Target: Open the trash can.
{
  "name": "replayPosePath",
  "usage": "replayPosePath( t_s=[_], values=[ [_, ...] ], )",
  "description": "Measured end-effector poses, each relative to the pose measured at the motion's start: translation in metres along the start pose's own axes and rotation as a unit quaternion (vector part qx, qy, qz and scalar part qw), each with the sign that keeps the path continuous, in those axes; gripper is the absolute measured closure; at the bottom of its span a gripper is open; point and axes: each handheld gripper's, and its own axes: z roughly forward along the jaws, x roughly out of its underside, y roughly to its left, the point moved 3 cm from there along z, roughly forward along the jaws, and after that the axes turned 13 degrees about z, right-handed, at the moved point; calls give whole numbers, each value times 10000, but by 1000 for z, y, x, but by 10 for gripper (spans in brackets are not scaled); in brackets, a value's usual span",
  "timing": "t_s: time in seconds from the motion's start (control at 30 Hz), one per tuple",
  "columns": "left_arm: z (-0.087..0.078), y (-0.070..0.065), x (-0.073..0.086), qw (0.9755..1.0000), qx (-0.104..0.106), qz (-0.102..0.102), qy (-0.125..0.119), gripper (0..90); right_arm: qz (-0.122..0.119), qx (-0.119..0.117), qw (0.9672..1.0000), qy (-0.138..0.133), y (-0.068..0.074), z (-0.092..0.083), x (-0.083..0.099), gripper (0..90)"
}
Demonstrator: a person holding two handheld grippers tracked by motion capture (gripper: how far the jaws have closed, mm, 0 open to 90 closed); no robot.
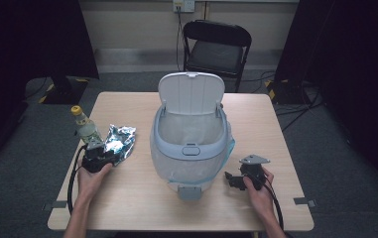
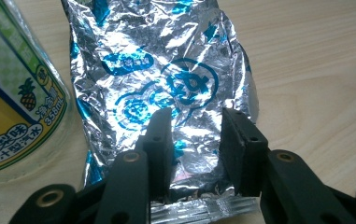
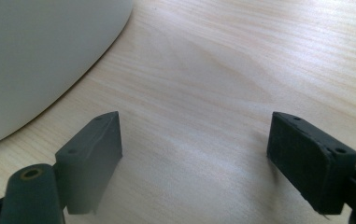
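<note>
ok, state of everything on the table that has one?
trash bin: lid up, liner bag fitted, looks empty
foil snack bag: crumpled, lying flat on the table
drink bottle: upright, yellow cap on
left gripper: jaws part open, straddling the foil bag's near end, pads not pressing
right gripper: jaws wide open over bare tabletop, holding nothing

On the table (image 1: pixel 142 208), the bottle (image 1: pixel 86 128) stands left of the foil bag (image 1: pixel 118 141), with the bin (image 1: pixel 190 144) to their right.
</note>
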Motion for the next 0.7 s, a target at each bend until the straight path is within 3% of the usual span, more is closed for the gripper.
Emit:
replayPosePath(
  t_s=[0.1,0.2,0.33,0.43,0.57,0.6,0.7],
  values=[
    [-1,-2,0,10000,36,64,-1,647,8,1,10000,2,0,0,0,170],
    [-1,-6,-1,9997,229,116,3,664,-6,1,10000,1,0,0,0,170],
    [-1,-8,-1,9997,225,105,9,690,7,1,10000,2,0,0,0,170],
    [-1,-9,-2,9993,363,64,3,700,2,2,10000,3,0,0,0,170],
    [-1,-20,-5,9977,654,177,47,743,0,0,10000,0,0,0,0,170],
    [-1,-22,-5,9976,635,245,83,743,6,0,10000,1,0,0,0,170],
    [-3,-24,-4,9970,749,151,85,742,9,1,10000,2,0,0,0,170]
  ],
)
